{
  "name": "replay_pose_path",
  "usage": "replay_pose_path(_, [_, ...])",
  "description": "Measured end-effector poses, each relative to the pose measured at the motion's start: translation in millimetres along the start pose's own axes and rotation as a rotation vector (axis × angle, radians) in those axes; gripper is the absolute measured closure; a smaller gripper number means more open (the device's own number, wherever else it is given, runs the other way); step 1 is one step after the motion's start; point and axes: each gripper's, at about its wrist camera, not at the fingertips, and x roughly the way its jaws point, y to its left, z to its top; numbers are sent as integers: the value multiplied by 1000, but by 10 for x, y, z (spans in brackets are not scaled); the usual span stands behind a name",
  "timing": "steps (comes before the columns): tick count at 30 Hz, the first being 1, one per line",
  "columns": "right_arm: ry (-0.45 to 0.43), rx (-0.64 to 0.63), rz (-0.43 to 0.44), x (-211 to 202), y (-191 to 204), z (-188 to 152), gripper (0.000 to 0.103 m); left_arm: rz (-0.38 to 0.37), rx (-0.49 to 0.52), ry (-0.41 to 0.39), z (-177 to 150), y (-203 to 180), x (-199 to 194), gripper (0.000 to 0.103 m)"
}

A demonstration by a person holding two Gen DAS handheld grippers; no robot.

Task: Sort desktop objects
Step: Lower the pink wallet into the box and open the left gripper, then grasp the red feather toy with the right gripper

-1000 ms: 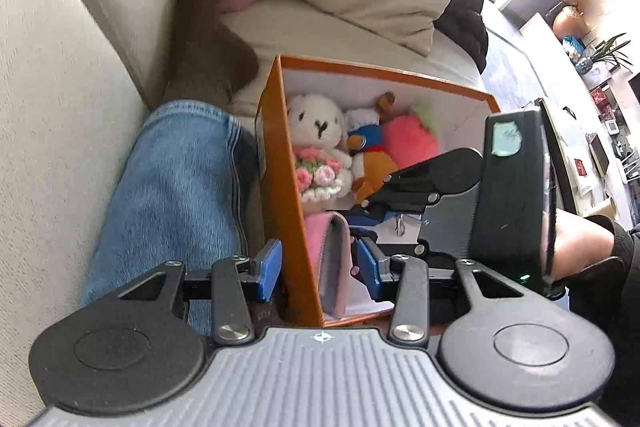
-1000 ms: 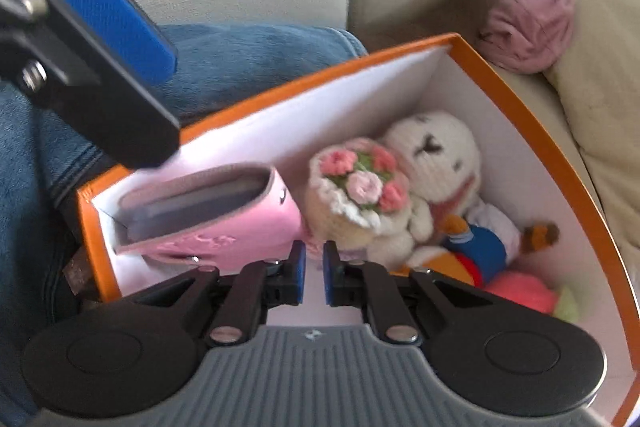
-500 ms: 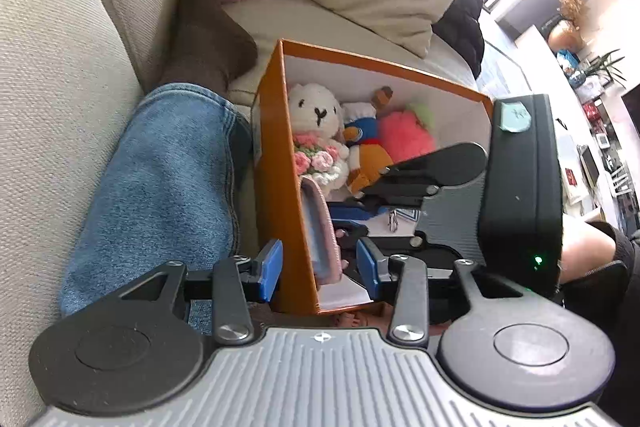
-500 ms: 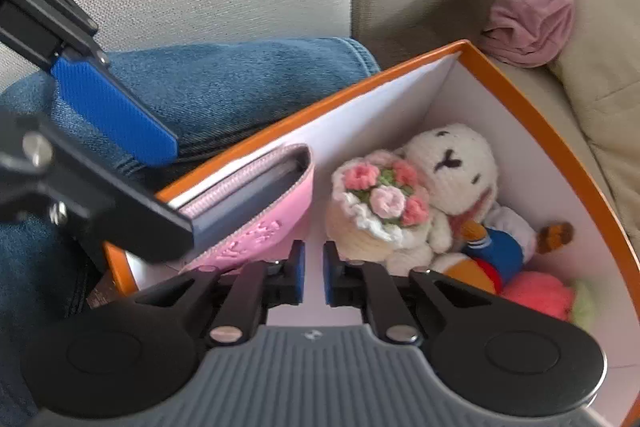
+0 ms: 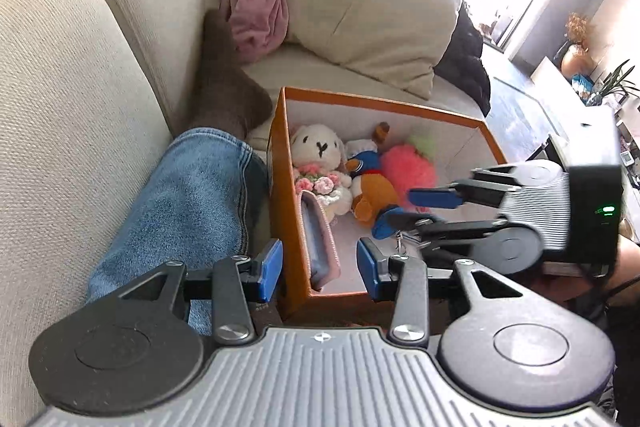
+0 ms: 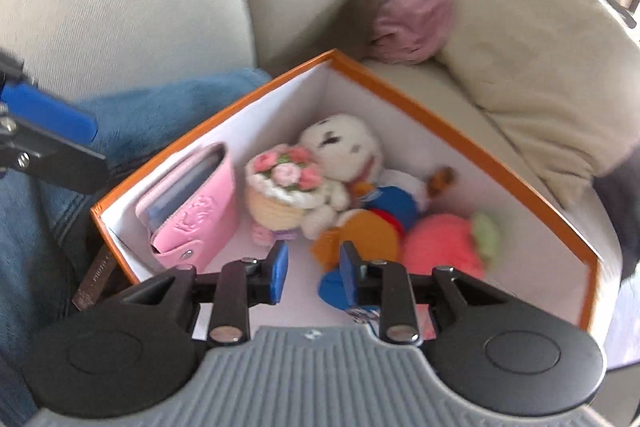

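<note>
Sofa-top orange box (image 6: 452,125), seemingly 4 plush toys.

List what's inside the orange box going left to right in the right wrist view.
Pink wallet → crochet flower bouquet → white plush bunny → duck plush in blue → pink strawberry plush.

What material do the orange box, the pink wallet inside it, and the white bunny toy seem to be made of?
Orange box with white inside: probably stiff cardboard; thin, straight walls, matte finish.
Pink wallet: looks like leather or an imitation; smooth surface with an embossed pattern and a snap button.
White bunny toy holding pink flowers: appears to be crocheted yarn; the surface is soft and knotted, though stitches blur in the right wrist view.
</note>
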Motion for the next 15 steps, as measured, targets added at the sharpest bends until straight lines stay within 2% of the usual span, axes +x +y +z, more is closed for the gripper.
replay_pose_path(1, [-28, 16, -5, -74, -37, -44, 73, 18, -11, -15, -21, -26, -36, 56])
replay_pose_path(3, [-75, 38, -20, -216, -131, -148, 73, 5, -6, -27, -70, -75, -105, 56])
replay_pose_path(4, [-89, 51, -33, -307, -152, -224, 73, 35, -28, -42, -94, -99, -130, 56])
replay_pose_path(6, [-101, 86, -42, -541, -159, -409, 71, 18, -18, -48, -160, -160, -183, 56])
replay_pose_path(7, [-103, 110, -46, -562, -204, -470, 70, 34, -32, -56, -194, -191, -207, 56])
replay_pose_path(12, [-114, 237, -71, -891, -293, -945, 63, 10, -1, -67, -385, -364, -275, 56])
replay_pose_path(15, [-125, 275, -100, -1062, -279, -1218, 52, 10, -9, -59, -479, -420, -226, 56])
